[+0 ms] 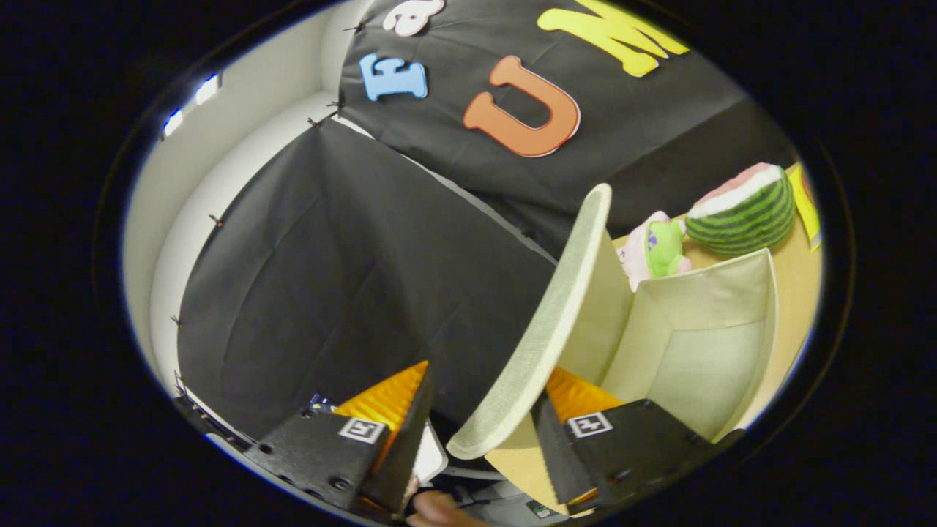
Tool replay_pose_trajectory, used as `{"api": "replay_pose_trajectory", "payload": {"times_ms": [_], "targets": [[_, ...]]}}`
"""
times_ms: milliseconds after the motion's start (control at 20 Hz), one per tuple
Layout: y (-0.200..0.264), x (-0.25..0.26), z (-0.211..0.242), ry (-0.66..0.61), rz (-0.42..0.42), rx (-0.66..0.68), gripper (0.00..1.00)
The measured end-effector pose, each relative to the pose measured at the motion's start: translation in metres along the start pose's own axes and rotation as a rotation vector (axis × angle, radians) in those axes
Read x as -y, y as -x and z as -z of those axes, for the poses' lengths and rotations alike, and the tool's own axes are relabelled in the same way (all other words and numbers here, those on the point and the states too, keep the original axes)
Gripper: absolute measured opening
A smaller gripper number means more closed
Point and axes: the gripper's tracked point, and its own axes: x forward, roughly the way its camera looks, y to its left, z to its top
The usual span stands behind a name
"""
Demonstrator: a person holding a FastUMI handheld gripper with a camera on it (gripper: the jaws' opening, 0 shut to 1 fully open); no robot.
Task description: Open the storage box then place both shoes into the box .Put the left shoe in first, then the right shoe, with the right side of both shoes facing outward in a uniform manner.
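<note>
Standing raised on edge, the storage box's lid (542,322) rises between the 2 fingers of the gripper (479,410), which sit spread apart; whether either finger touches the lid cannot be told. The cream fabric storage box (703,344) is open just beyond the right finger, on the wooden table (794,307). At the table's far edge, behind the box, sit a watermelon plush (747,208) and a pink plush toy (651,249).
</note>
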Motion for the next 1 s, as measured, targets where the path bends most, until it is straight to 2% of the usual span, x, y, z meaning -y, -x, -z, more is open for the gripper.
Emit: {"api": "replay_pose_trajectory", "payload": {"times_ms": [100,200,450,800,1000], "targets": [[-0.003,-0.015,0.005,0.084,0.029,0.003,1.00],[-0.008,-0.024,0.015,0.138,0.045,-0.008,1.00],[-0.001,-0.033,0.017,0.160,0.048,-0.002,1.00],[0.014,-0.046,0.021,0.162,-0.018,-0.012,1.00],[0.027,-0.019,0.025,0.186,0.064,-0.028,1.00]]}}
